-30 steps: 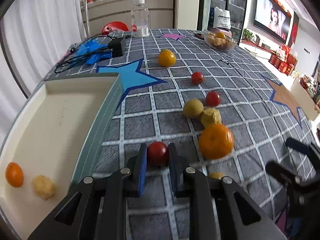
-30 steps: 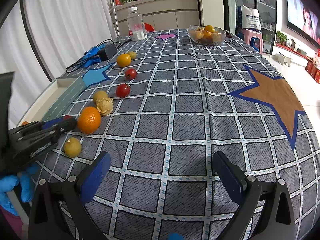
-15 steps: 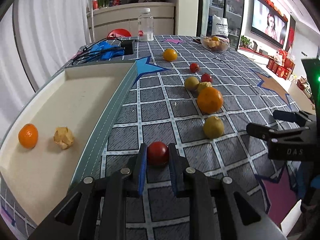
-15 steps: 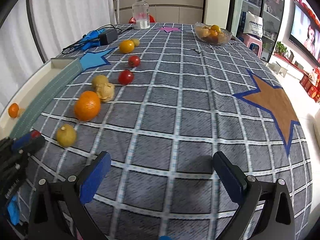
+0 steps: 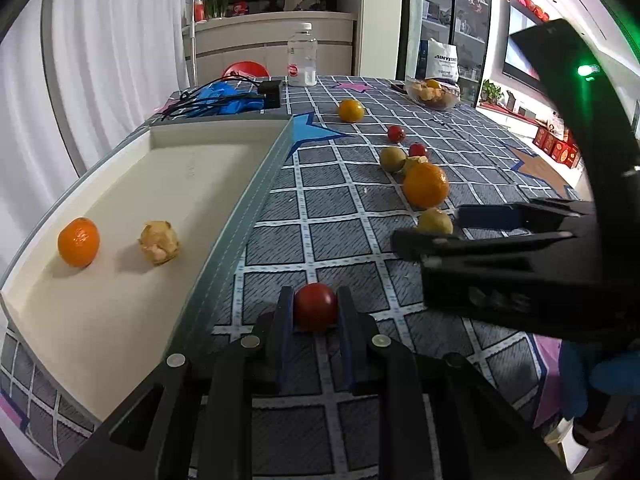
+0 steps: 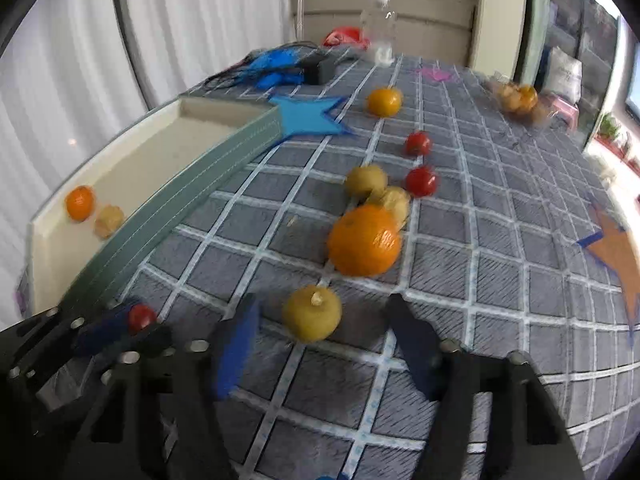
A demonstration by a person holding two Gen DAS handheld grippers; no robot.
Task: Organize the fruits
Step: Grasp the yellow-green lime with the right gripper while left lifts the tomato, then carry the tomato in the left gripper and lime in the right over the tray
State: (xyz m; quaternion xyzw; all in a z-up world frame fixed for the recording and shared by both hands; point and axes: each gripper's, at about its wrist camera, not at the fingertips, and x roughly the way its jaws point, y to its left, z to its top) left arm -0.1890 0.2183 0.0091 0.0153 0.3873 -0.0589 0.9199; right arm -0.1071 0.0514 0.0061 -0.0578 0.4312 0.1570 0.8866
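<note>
The left gripper [image 5: 315, 310] reaches low over the checked tablecloth [image 5: 344, 236], its jaws clamped on a cherry tomato [image 5: 315, 306] just beside the long wall of the cream tray [image 5: 256, 184]. In the tray lie a small orange [image 5: 78, 241] and a husked fruit [image 5: 159, 237], near each other. The right gripper [image 6: 320, 330] is spread wide, straddling a yellow-green fruit [image 6: 312, 312] without touching it. A large orange [image 6: 364, 240] sits just beyond it.

A: The desk's cloth [image 5: 344, 240] is grey with a white grid and blue stars. The rectangular tray [image 5: 256, 188] is cream inside, teal outside.

B: The round cherry tomato [image 5: 315, 307] is red; the black tongs' pads [image 5: 285, 322] are blue.
</note>
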